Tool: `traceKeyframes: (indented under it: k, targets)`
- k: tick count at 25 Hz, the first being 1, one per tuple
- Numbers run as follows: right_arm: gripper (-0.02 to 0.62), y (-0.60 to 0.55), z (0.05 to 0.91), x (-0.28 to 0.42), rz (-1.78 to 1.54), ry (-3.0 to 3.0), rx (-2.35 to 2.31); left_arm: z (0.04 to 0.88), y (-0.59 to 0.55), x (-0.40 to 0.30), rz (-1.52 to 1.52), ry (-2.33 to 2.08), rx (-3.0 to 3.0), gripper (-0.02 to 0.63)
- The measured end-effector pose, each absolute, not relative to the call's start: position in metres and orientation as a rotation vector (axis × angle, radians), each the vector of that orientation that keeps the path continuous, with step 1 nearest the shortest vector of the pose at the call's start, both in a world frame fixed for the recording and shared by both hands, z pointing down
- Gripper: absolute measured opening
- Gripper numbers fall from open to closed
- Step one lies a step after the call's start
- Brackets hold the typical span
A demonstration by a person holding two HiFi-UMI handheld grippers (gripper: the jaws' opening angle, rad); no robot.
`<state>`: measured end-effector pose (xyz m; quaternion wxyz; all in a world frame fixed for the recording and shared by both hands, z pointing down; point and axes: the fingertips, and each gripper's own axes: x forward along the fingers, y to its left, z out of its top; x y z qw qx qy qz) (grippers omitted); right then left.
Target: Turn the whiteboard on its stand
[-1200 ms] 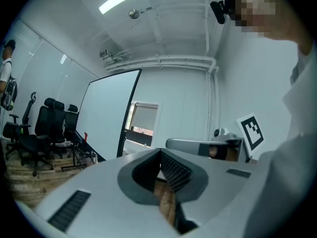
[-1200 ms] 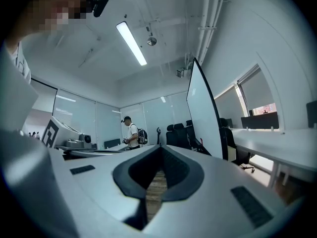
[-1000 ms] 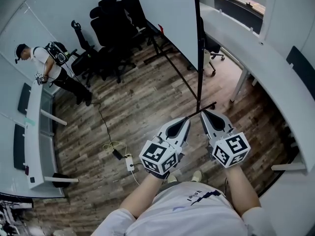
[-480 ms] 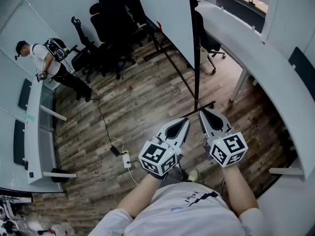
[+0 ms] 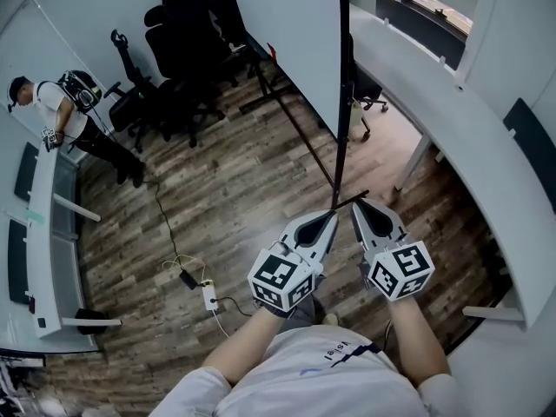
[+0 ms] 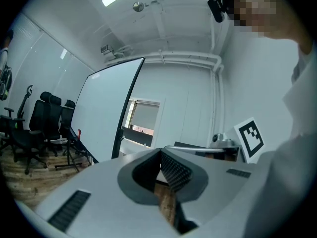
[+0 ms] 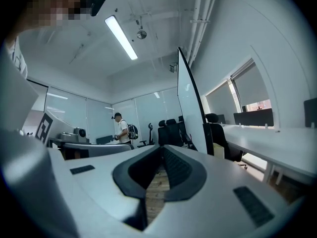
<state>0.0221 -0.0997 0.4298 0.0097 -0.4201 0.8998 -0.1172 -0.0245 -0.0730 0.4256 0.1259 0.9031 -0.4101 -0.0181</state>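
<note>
The whiteboard (image 5: 287,33) stands upright ahead of me, a tall white panel in a black frame on a black stand (image 5: 341,102). I see it nearly edge-on, and its near foot bar (image 5: 347,202) lies on the wood floor just beyond my fingertips. My left gripper (image 5: 326,220) and right gripper (image 5: 358,208) are held side by side at waist height, both shut and empty, pointing at the stand. The board (image 6: 101,113) shows left of my left gripper (image 6: 161,152) in the left gripper view. In the right gripper view the board (image 7: 190,108) rises above my right gripper (image 7: 162,150).
A person (image 5: 52,111) stands at a white desk (image 5: 43,224) at the far left. Black office chairs (image 5: 182,50) cluster behind the board. A long curved white desk (image 5: 452,120) runs along the right. A power strip with cable (image 5: 208,295) lies on the floor at my left.
I have stepped closer to the whiteboard: it looms larger and its foot bar now lies right at my gripper tips. Both grippers stay shut, side by side.
</note>
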Motion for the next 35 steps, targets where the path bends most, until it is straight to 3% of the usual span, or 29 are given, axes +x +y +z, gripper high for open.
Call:
traceKeyframes:
  k: [15,35]
  targets:
    - [0.017,-0.228,0.446,-0.024,-0.354,2.775,-1.533,0.429,-0.206,-0.067,-0.073,-1.028,2.712,0.012]
    - [0.191,-0.389,0.524,0.029,-0.399,2.773,-1.687,0.436,-0.31,-0.055,-0.043,-1.105,2.652,0.012]
